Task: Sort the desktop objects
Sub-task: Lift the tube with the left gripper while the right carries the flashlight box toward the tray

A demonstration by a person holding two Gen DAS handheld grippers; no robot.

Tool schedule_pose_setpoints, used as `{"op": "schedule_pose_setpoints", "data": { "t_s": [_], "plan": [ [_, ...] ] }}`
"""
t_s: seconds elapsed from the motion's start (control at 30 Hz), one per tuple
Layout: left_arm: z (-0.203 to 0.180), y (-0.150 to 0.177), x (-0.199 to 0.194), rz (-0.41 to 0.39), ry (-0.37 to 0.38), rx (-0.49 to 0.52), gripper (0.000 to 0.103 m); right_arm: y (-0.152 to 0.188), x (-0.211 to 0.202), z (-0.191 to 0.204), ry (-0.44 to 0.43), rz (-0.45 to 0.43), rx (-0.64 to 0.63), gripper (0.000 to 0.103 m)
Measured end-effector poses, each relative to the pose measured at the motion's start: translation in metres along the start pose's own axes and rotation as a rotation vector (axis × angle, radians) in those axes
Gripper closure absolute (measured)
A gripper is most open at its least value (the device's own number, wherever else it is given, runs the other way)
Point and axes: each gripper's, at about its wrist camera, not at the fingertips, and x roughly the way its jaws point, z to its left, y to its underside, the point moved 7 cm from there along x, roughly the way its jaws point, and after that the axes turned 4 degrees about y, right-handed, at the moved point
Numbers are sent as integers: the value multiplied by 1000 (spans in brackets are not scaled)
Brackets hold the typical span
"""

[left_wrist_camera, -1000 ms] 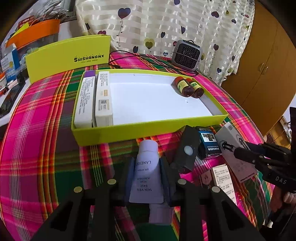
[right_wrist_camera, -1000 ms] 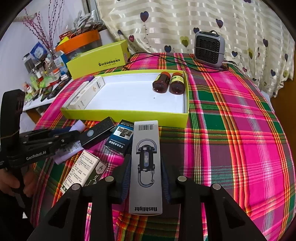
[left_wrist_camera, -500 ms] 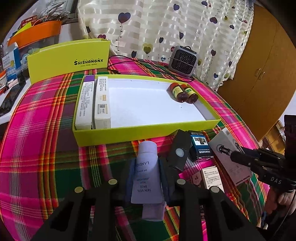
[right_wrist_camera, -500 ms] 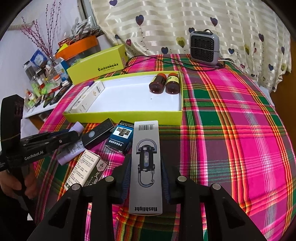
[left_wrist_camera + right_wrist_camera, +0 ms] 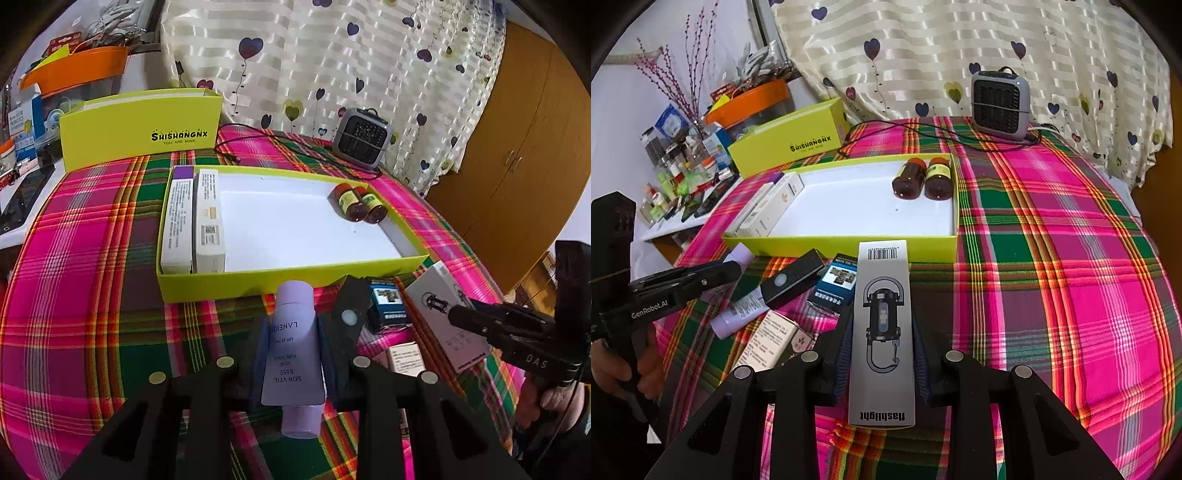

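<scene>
My left gripper (image 5: 294, 325) is shut on a lavender Laneige tube (image 5: 291, 369), cap pointing toward the yellow-green tray (image 5: 295, 277). My right gripper (image 5: 881, 321) is shut on a grey flashlight box (image 5: 882, 369), just in front of the tray (image 5: 849, 247). The tray's white floor holds two long white boxes (image 5: 192, 218) along its left side and two brown bottles (image 5: 358, 203) at its far right. In the right wrist view the left gripper (image 5: 701, 280) shows at the left with the tube (image 5: 735, 314). The right gripper (image 5: 480, 317) shows at the right of the left wrist view.
A black device (image 5: 349, 314), a blue box (image 5: 386, 306) and a small white box (image 5: 406, 356) lie on the plaid cloth between the grippers. The tray's lid (image 5: 140, 129) stands behind it, and a small grey heater (image 5: 362, 138) with its cable sits at the back right.
Both views have shifted slightly, and the tray sits a little lower in the picture. The tube and the flashlight box stay gripped as before.
</scene>
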Motion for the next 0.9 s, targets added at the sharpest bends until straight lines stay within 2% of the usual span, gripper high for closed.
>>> {"op": "schedule_pose_setpoints", "data": {
  "t_s": [0.27, 0.47, 0.7, 0.9],
  "plan": [
    [-5, -17, -11, -46, 29, 2, 76, -10, -6, 5, -23, -35, 9, 72],
    [-2, -40, -10, -88, 21, 5, 76, -23, -5, 10, -58, -49, 28, 72],
    [6, -68, 2, -138, 20, 0, 76, -47, -1, 21, -81, -75, 32, 72],
    [9, -74, 13, -159, 52, -11, 76, -67, 6, 21, -94, -90, 60, 72]
  ]
}}
